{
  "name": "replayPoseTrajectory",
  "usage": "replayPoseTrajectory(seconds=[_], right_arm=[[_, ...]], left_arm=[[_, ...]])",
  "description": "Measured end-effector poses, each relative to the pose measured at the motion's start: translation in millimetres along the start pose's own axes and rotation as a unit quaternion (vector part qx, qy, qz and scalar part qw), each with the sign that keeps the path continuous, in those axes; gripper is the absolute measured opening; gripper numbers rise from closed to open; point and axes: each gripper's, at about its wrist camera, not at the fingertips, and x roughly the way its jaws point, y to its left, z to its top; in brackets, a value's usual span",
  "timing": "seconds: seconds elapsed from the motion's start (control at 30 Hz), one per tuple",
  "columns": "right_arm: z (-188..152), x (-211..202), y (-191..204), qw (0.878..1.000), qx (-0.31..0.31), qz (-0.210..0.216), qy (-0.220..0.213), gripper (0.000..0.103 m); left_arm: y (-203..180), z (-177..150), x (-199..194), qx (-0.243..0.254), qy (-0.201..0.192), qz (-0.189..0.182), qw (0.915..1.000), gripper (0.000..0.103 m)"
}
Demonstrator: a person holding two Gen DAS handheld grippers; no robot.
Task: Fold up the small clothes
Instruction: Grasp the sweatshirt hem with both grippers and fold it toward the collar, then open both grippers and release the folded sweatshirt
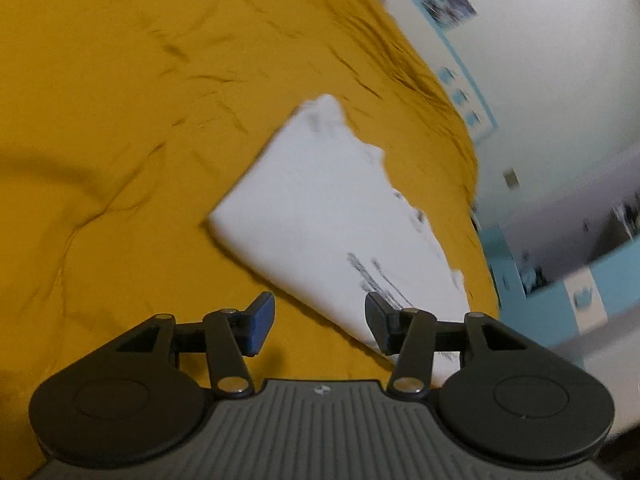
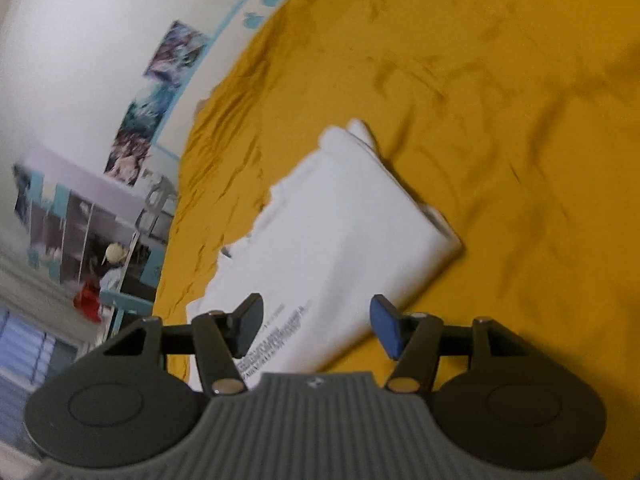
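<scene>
Garment (image 1: 320, 216), white and folded into a rough rectangle, lies flat on a wrinkled mustard bedspread (image 1: 120, 120). Dark print marks the garment's near end. The left claw (image 1: 320, 324) hovers just above the garment's near corner, jaws spread apart and holding nothing; one finger sits over the bedspread, the other over the garment. The right claw (image 2: 316, 328) hovers over the garment's near edge, jaws likewise apart and empty. Beyond the garment, posters (image 2: 176, 52) hang on a pale wall.

Bedroom: mustard bedsheet (image 1: 140, 120), posters (image 2: 176, 50) on wall, bunk/desk unit (image 2: 92, 220).
</scene>
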Motion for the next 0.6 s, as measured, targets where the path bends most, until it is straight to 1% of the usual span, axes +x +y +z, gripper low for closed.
replayPoseTrajectory(seconds=[0.07,0.13,0.2,0.27,0.33,0.53,0.6], right_arm=[[-0.7,8.6,-5.3,1.0,0.007,-0.014,-0.002,0.057],[-2.2,18.5,-14.2,0.999,0.026,-0.026,0.002,0.057],[-5.2,28.9,-24.1,0.998,0.05,-0.028,0.007,0.055],[-2.0,38.2,-28.0,0.998,0.058,-0.029,-0.001,0.055],[3.0,44.9,-30.7,0.998,0.059,-0.029,-0.005,0.055],[13.7,68.7,-35.3,0.997,0.069,-0.028,-0.022,0.055],[18.1,76.4,-37.2,0.996,0.081,-0.027,-0.033,0.056]], left_arm=[[10.6,1.5,4.3,-0.034,-0.018,0.002,0.9993,0.064],[19.6,7.5,14.7,-0.071,-0.017,0.002,0.9973,0.064],[26.5,9.3,26.2,-0.097,-0.01,0.006,0.9952,0.064],[31.1,11.3,37.8,-0.104,-0.002,0.001,0.9946,0.068],[36.1,13.4,48.9,-0.12,-0.002,0.001,0.9928,0.069],[43.1,20.8,70.7,-0.147,-0.029,-0.014,0.9887,0.069],[42.3,24.5,77.4,-0.146,-0.028,-0.027,0.9885,0.06]])
